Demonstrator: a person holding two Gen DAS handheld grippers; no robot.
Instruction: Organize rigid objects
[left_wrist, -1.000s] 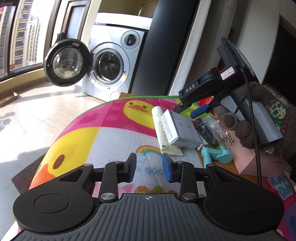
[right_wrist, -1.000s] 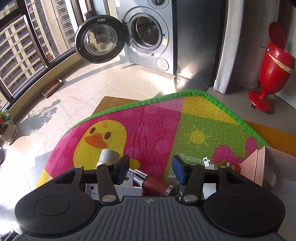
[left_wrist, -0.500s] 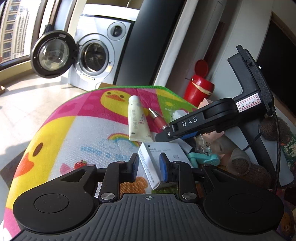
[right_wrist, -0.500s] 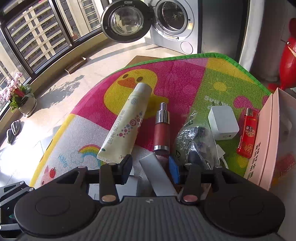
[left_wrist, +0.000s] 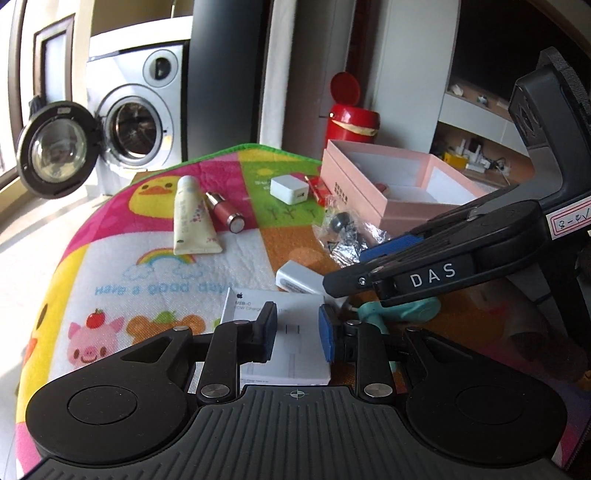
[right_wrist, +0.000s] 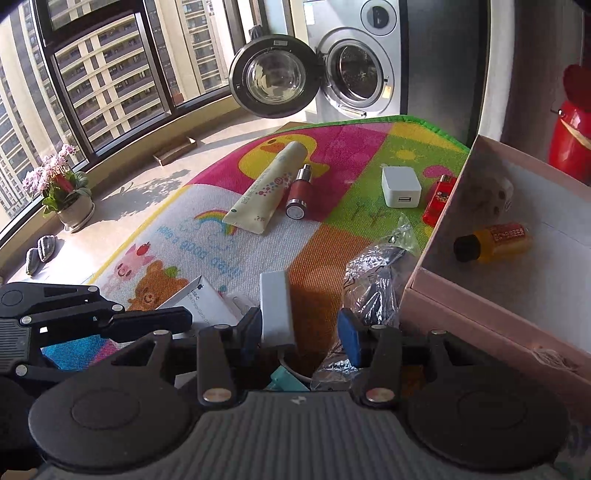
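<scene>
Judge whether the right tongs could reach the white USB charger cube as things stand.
Probably yes: the right tongs are open, and bare mat lies between them and the white USB charger cube; only the crinkled plastic bag sits just right of that path.

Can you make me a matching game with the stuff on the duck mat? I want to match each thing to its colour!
Things:
1. lighter
2. wall charger
3. storage box
4. little bottle inside the box

Colours:
A. pink
B. yellow with a black cap
C. red
D. white

Pairs: 1-C, 2-D, 3-A, 4-B
</scene>
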